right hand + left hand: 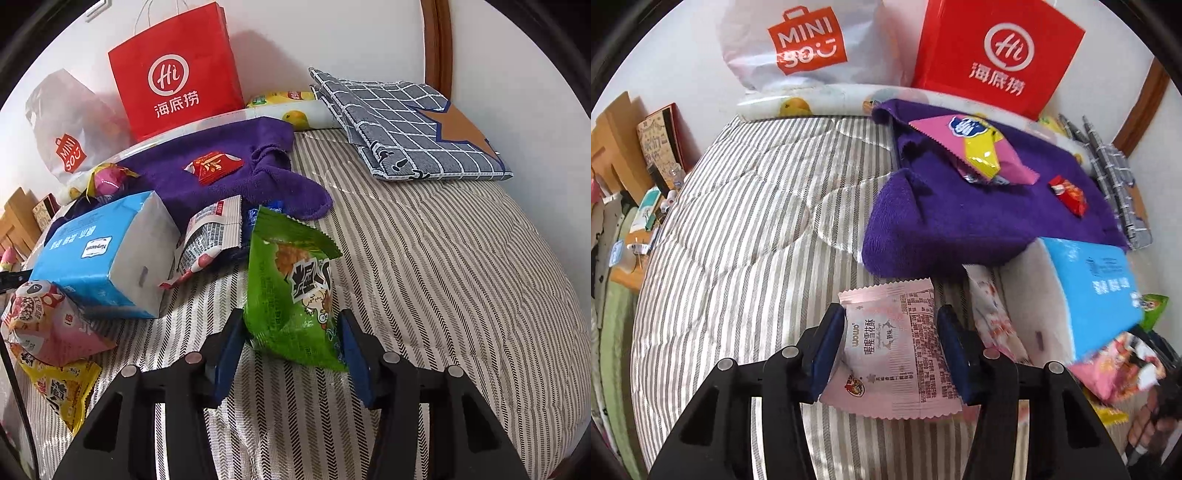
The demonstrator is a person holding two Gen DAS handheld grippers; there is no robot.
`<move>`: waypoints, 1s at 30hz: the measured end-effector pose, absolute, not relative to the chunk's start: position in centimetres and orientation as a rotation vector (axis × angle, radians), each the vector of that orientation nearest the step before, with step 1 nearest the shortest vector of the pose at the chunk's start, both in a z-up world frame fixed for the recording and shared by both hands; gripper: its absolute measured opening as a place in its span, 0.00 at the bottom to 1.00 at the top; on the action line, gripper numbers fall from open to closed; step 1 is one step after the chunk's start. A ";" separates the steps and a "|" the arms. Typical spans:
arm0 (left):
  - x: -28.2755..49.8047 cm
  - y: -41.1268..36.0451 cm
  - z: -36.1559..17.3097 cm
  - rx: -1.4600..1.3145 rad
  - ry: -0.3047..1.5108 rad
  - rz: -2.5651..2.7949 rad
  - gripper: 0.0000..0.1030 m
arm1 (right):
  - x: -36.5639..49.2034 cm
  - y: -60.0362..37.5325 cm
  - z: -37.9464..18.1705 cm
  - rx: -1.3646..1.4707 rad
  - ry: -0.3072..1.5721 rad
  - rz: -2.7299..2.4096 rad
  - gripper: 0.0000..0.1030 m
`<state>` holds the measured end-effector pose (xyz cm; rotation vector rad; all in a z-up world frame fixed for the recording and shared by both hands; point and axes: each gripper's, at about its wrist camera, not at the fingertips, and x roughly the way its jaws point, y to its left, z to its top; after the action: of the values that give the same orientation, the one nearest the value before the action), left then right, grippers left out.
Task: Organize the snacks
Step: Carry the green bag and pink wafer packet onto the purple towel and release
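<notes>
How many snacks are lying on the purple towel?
3: a pink packet with a yellow one on top, and a small red packet nearer the towel's right side. More may be hidden.

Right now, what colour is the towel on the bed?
Purple towel; the left wrist view shows it best.

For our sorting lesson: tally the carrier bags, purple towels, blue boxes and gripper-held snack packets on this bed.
Carrier bags: 2, red bag and white bag
Purple towel: 1
Blue box: 1
Held packets: 2, pink packet in left gripper, green packet in right gripper
Total: 6
</notes>
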<state>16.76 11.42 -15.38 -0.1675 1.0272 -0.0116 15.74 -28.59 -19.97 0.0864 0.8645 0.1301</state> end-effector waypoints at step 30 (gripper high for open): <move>11.2 8.2 -13.0 -0.174 0.927 -0.156 0.51 | 11.6 -27.9 -15.1 0.139 0.772 0.157 0.44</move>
<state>11.18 8.18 -12.99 -0.1741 0.9273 -0.1555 11.63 -27.94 -15.08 0.1394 0.7722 0.1574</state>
